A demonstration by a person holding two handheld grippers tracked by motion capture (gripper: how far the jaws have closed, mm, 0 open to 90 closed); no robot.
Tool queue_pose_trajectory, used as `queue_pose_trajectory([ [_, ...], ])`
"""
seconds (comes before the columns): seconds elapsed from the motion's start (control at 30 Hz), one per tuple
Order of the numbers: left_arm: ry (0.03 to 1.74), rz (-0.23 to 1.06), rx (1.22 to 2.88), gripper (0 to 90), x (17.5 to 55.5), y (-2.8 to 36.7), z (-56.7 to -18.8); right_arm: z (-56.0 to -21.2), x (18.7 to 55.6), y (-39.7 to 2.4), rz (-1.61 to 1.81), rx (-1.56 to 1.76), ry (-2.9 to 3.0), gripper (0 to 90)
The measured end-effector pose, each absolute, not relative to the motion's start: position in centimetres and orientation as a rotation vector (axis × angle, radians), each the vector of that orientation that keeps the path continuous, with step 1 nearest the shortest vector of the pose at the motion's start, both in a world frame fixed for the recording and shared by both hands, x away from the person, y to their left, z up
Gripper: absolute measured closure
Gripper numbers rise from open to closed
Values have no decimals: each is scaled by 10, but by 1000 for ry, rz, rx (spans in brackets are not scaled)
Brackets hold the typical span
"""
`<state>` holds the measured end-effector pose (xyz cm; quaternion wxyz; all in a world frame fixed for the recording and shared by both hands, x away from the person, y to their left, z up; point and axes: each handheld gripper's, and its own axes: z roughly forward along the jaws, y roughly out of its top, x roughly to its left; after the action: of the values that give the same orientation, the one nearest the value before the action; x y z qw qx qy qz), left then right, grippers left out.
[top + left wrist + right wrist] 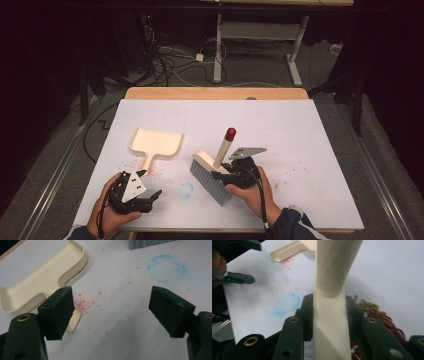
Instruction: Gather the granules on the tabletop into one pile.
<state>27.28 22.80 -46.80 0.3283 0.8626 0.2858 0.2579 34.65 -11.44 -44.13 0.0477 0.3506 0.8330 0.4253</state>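
gripping the cream brush [212, 172] by its handle, the right gripper [234, 174] stands it bristles-down on the desk [300, 150], over red and green beans [384, 318]. the dustpan [156, 143] lies to its left, handle pointing at the left gripper [145, 197], which is nearer and spread wide, holding nothing.

The surface [300, 130] is covered in white, with a bare wooden edge along its far side. Beyond that edge, a white-legged desk [260, 30] stands on grey floor [190, 70], where tangled cables [165, 60] lie. Darkness closes in on either side of the surface.
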Motion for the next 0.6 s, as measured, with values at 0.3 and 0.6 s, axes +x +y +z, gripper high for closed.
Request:
queue_pose_trajectory([
  [0.3,744,667,2271,199,273,226,-469,-437,351,-141,1270,1160,2475,677],
  [0.6,736,663,2283,199,274,224,-470,-429,356,-152,1263,1052,2507,678],
])
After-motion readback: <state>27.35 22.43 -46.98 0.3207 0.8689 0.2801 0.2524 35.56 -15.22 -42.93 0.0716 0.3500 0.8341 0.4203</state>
